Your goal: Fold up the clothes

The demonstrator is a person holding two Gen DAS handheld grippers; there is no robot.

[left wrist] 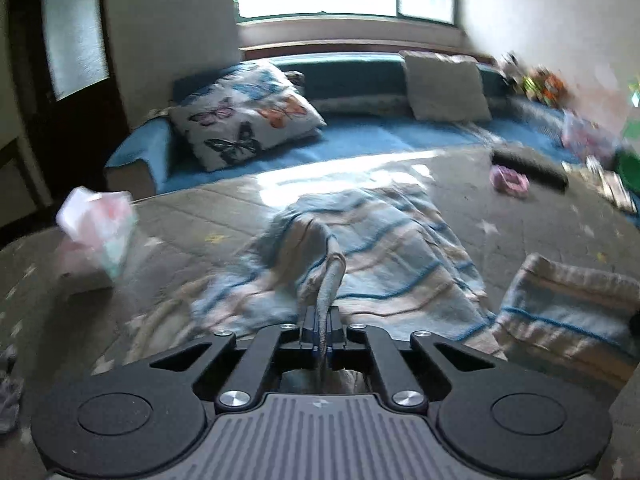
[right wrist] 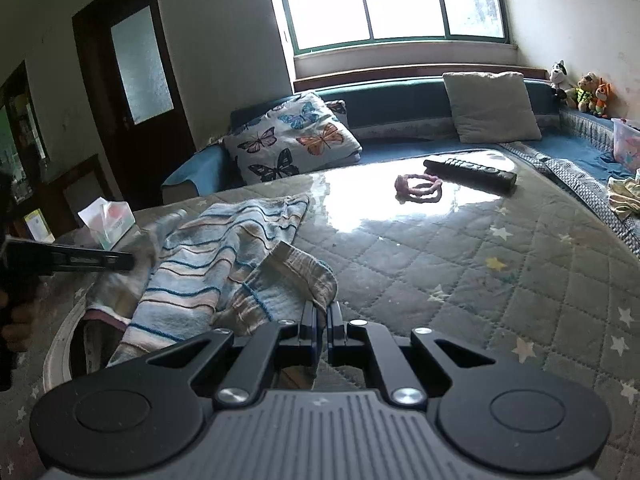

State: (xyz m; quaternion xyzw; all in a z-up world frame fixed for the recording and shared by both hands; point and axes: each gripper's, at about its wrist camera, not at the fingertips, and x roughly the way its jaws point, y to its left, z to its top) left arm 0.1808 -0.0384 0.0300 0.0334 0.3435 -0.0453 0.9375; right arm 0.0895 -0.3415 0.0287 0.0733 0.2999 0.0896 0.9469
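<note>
Claws both clamped on striped cloth (left wrist: 384, 240): left claw (left wrist: 322, 326) pinches a bunched fold, right claw (right wrist: 322, 312) prob. its hem, over quilted worktop (right wrist: 480, 264).

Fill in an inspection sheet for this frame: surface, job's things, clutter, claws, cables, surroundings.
Surface: quilted grey cover with stars, glare patch toward the window.
Job's things: striped towel, crumpled and partly lifted, not yet folded.
Clutter: tissue box at the far left edge; pink hair tie beside a black remote; yellow cloth at the right edge.
Claws: left claw shut on a bunched fold of the towel; right claw shut on the towel's hem.
Cables: nothing seen.
Surroundings: blue sofa with butterfly pillow and plain cushion, soft toys, window, dark door.
</note>
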